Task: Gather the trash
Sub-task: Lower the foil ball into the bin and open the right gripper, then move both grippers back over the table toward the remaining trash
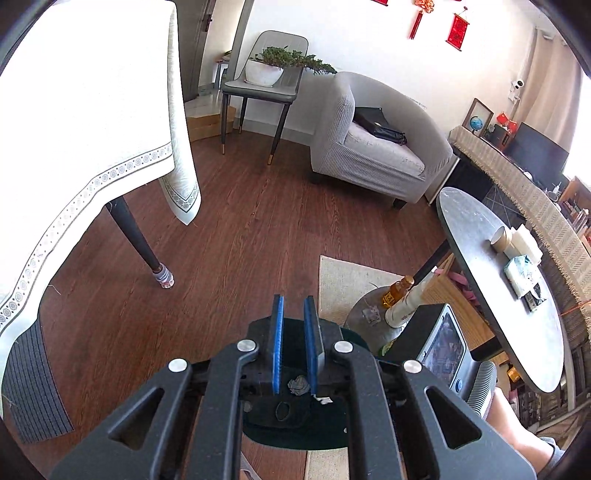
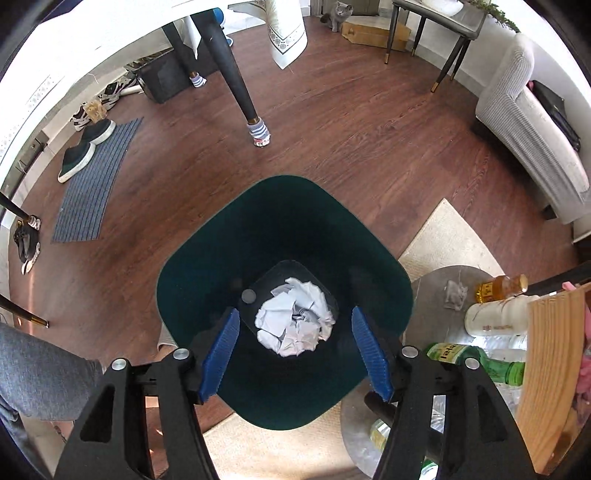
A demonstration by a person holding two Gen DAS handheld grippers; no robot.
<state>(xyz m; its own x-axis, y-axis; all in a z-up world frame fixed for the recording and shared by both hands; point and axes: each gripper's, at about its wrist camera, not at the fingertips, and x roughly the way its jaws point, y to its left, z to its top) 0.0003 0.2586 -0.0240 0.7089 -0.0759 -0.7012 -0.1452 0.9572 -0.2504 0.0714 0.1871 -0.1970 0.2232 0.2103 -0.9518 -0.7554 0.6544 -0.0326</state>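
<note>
Domestic living room. Evidence: wood-plank floor (image 1: 240, 221); 1 grey upholstered armchair (image 1: 373, 147) holding a black bag (image 1: 380, 125); dining table under a white trimmed tablecloth (image 1: 92, 110); potted plant (image 1: 266, 68) on a chair; red hanging wall decorations (image 1: 457, 31); sideboard with globe (image 1: 475, 123) and what looks like a television (image 1: 537, 155); shoes (image 2: 86, 147) by a striped mat (image 2: 98, 181); 1 grey cat (image 2: 338, 13) near the wall.
</note>
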